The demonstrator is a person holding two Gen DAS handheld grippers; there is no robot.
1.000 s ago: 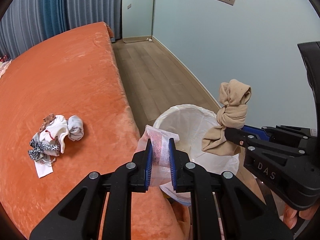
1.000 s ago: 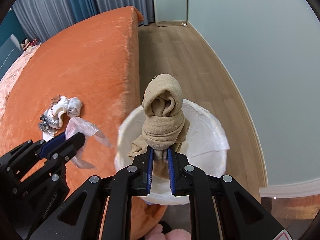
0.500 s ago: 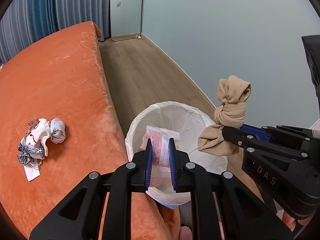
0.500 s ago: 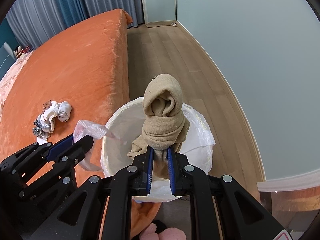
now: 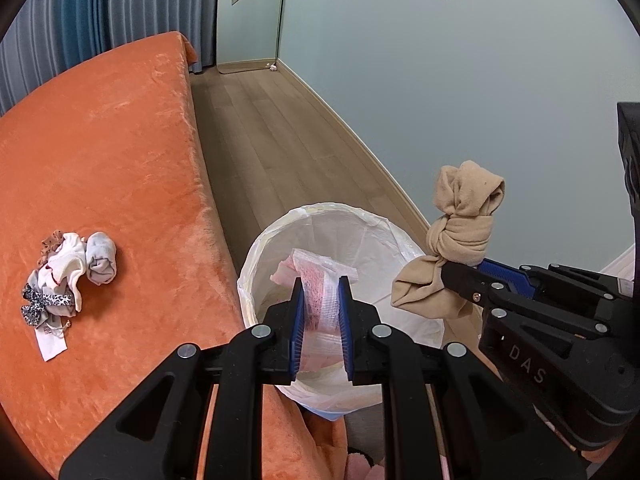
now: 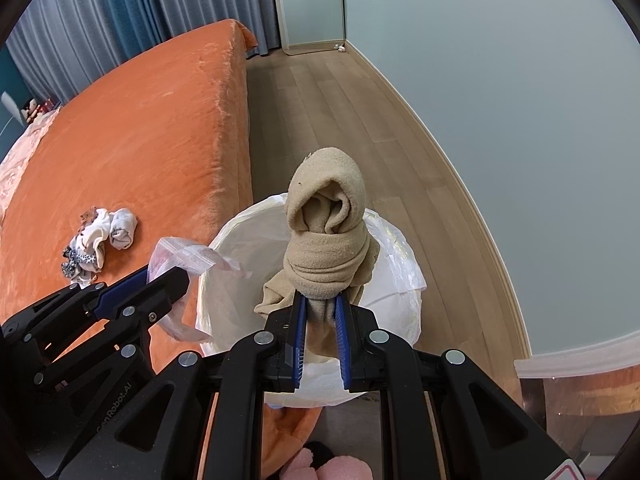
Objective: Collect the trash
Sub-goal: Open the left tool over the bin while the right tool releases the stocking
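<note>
A round bin with a white liner stands on the floor against the orange bed. My left gripper is shut on a clear zip bag with pink contents and holds it over the bin's mouth; the bag also shows in the right wrist view. My right gripper is shut on a knotted tan sock and holds it above the bin; the sock also shows in the left wrist view, over the bin's right rim.
A pile of white, grey and patterned socks and scraps lies on the orange bed. Wood floor runs between bed and pale wall. Something pink and fluffy lies on the floor below the grippers.
Both grippers have moved right, off the bed edge toward the bin. The zip bag now hangs over the bin's opening. Both grips are unchanged.
</note>
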